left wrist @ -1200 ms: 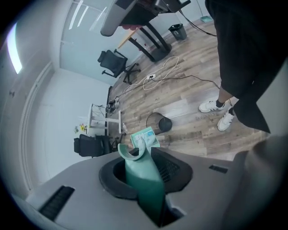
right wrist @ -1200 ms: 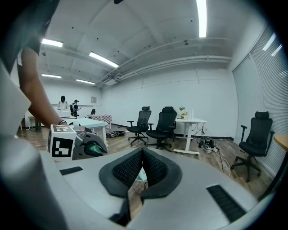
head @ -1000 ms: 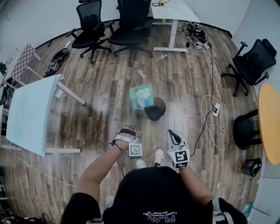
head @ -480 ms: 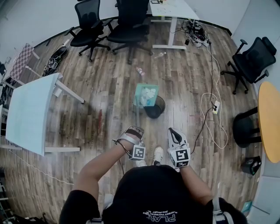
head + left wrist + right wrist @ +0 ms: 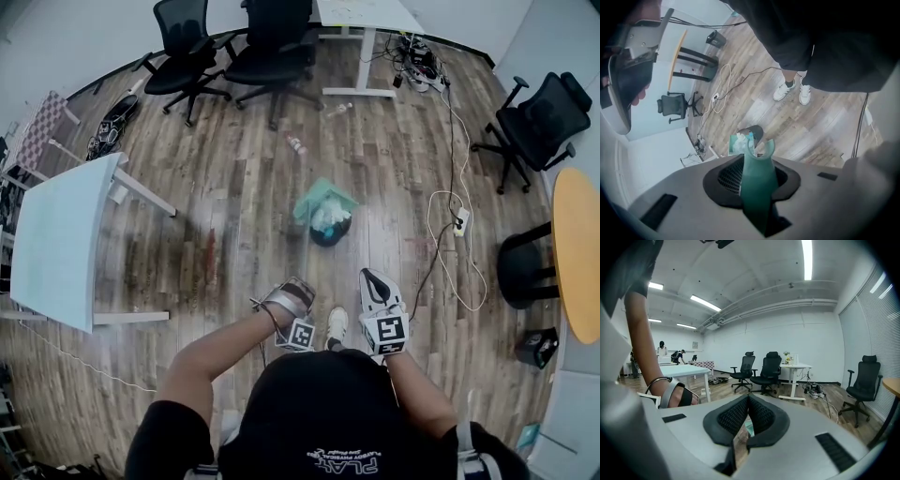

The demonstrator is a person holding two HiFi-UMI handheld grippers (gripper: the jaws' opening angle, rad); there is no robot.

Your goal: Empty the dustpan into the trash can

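Straight ahead at twelve o'clock from the person's white sneakers [image 5: 337,328], the teal dustpan [image 5: 322,202] tilts over the black trash can [image 5: 331,234]. It covers most of the can's mouth, with white scraps at its lip. The left gripper [image 5: 296,289] pinches the dustpan's handle [image 5: 757,187] between its pads. At its three o'clock, the right gripper [image 5: 373,281] is empty, jaws pressed together. A white cable [image 5: 457,220] loops on the floor at two o'clock. A plastic bottle [image 5: 296,144] lies beyond the can, office chairs [image 5: 192,52] stand at eleven, and a white desk [image 5: 56,239] at nine. The handle's length cannot be traced from the head view.
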